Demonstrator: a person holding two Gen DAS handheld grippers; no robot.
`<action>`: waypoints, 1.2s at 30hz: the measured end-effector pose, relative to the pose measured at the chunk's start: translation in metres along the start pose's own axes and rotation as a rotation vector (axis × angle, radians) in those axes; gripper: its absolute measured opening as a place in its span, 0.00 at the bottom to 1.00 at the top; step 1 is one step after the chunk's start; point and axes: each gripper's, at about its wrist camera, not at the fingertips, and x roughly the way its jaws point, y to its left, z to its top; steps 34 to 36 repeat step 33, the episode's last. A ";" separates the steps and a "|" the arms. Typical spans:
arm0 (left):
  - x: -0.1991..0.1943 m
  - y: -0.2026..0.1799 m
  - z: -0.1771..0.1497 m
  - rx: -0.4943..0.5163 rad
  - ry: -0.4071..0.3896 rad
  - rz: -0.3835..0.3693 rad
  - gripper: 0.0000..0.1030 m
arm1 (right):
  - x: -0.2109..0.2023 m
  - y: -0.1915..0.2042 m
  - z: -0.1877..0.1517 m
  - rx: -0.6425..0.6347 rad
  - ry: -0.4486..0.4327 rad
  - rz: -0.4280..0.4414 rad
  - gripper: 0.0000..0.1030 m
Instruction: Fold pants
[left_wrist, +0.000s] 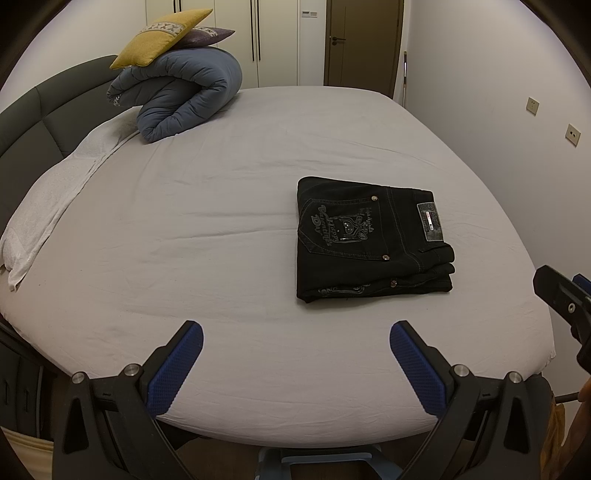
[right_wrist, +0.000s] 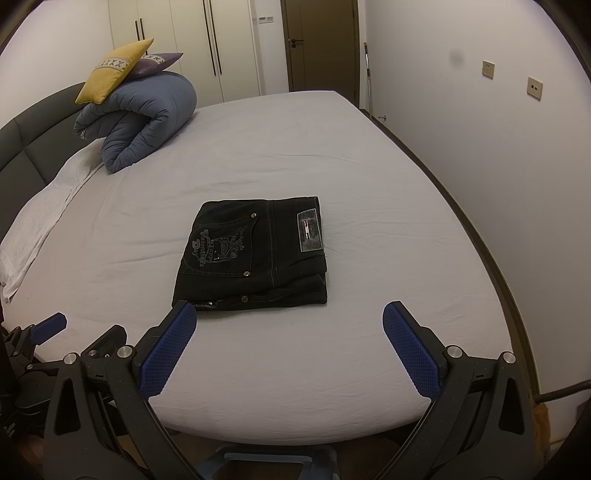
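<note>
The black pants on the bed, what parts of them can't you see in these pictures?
- Pants legs: tucked under the top layer in both views, so the number of folds is unclear.
- Near left corner: covered by a right gripper finger in the right wrist view.
- Waistband patch writing: too small to read in either view.
- Pocket embroidery: only partly readable, dark on dark.
- Underside: hidden against the bed sheet.

Matt black denim pants (right_wrist: 255, 254), stitched

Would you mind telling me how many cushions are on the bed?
2: a yellow cushion atop the rolled blue duvet by the headboard, and a purple cushion partly hidden behind it. More may be hidden.
</note>
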 end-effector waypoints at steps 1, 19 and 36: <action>0.000 -0.001 0.000 0.000 0.000 0.001 1.00 | 0.000 0.001 0.000 -0.001 0.000 0.000 1.00; 0.002 0.004 -0.001 -0.013 0.011 0.014 1.00 | 0.000 0.001 -0.002 -0.002 0.004 0.003 1.00; 0.003 0.005 -0.003 -0.019 0.020 0.026 1.00 | 0.003 -0.006 -0.003 -0.015 0.013 0.012 1.00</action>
